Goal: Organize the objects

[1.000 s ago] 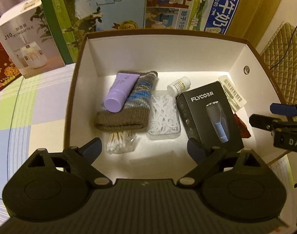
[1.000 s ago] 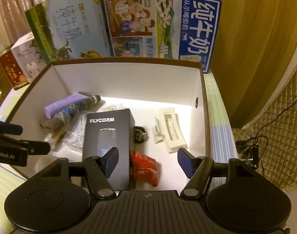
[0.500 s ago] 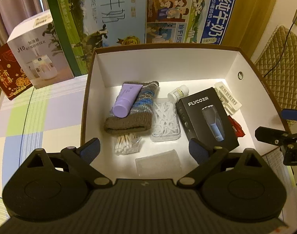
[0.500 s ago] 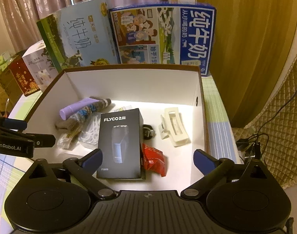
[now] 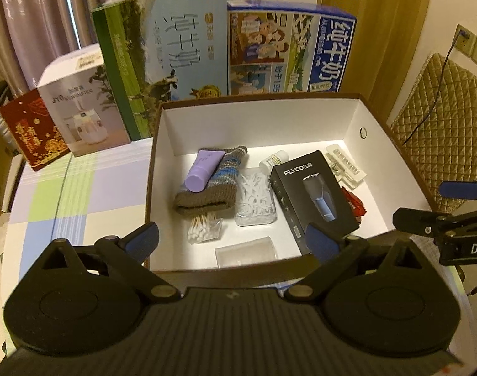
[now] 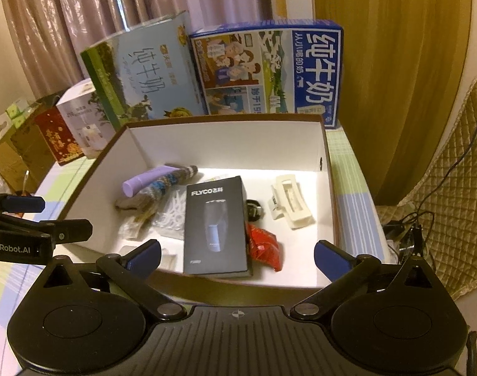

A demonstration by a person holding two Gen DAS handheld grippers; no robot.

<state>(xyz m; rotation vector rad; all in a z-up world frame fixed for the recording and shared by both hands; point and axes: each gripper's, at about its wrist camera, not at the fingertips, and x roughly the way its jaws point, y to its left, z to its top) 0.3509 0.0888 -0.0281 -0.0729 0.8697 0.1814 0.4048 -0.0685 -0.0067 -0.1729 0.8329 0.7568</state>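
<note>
Both tools hang above the near rim of the open box, and everything sits inside it, ahead of and below the fingers. The left tool is spread wide and grips nothing; just beyond its gap lie a bag of cotton swabs and a clear flat packet. Farther in, a purple tube rests on a knitted sock, with a clear case of white floss picks beside it. The black FLYCO box lies in front of the left tool's right finger, a small white bottle at its far end. The right tool is also wide open and empty-handed, with the FLYCO box and a red wrapper between its fingers, below them. A cream hair claw lies farther right. Milk cartons stand on the desk behind the box.
</note>
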